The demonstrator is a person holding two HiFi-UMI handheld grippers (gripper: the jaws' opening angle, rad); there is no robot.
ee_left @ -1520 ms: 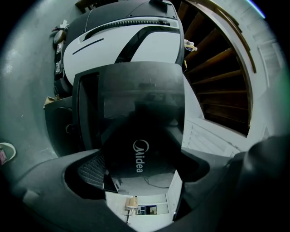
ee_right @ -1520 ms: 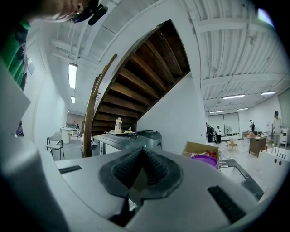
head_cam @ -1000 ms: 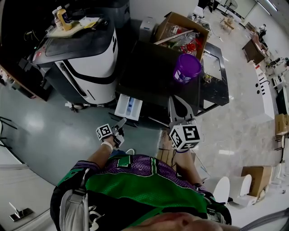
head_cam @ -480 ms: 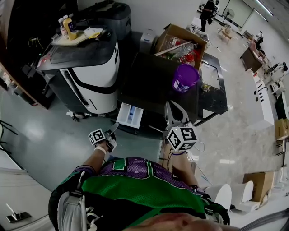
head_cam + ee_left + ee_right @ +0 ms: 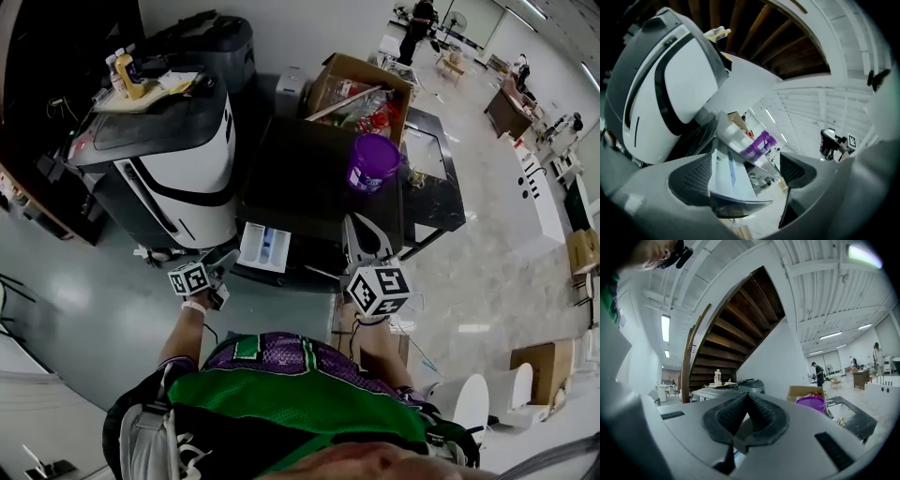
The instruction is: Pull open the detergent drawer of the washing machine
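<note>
Drawer (image 5: 265, 247) out; own view shows left gripper (image 5: 745, 174) jaws apart

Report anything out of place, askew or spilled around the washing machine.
The white detergent drawer juts out of the front of the black washing machine, standing open. A purple plastic tub sits on the machine's top, close to its edge. Nothing looks spilled or damaged.

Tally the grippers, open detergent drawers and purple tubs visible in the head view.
Grippers: 2 (left gripper, right gripper)
Open detergent drawer: 1
Purple tub: 1
Total: 4
</note>
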